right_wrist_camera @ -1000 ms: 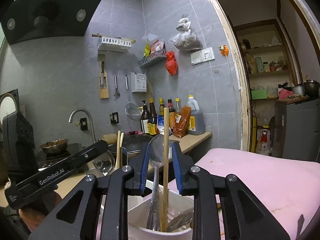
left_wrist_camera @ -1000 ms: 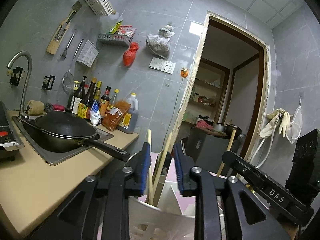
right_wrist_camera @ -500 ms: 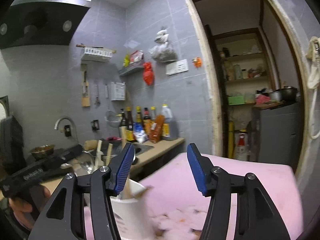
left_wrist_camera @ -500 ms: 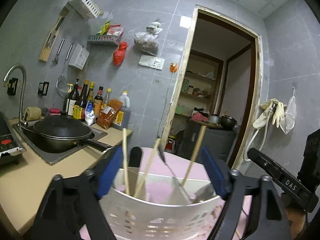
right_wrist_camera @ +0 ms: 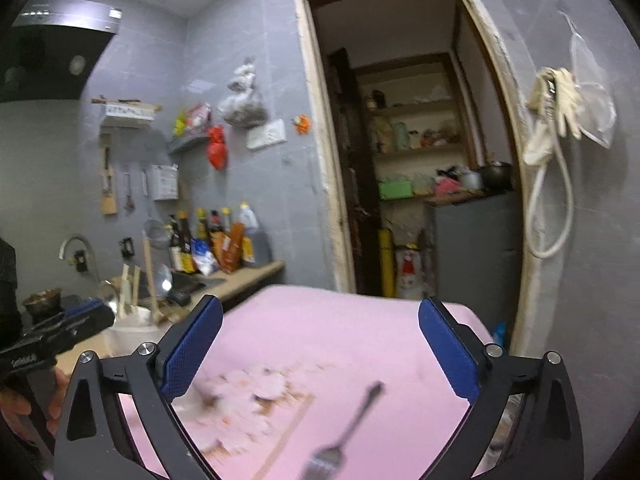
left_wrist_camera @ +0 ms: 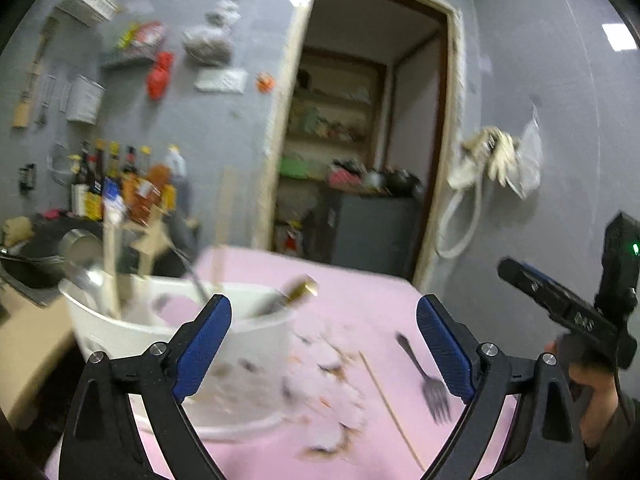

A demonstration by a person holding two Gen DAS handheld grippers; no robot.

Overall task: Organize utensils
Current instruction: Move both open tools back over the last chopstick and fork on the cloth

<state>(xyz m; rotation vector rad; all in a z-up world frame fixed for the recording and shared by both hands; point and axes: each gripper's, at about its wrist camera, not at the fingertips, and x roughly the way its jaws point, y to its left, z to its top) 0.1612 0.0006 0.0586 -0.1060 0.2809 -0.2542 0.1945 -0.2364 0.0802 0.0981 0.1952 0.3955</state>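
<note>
- Left gripper (left_wrist_camera: 320, 344) jaws spread wide, empty; right gripper (right_wrist_camera: 320, 348) also wide apart, empty.
- White utensil holder (left_wrist_camera: 180, 344) at left on pink mat (left_wrist_camera: 360, 292) already holds chopsticks, spoons.
- Left to do: loose chopstick (left_wrist_camera: 390, 404), then fork (left_wrist_camera: 424, 380) at right on the mat.

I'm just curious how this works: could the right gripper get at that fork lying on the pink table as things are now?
Probably yes. The right gripper is wide open and empty, and the fork lies alone on the pink table, with only a thin stick beside it.
</note>
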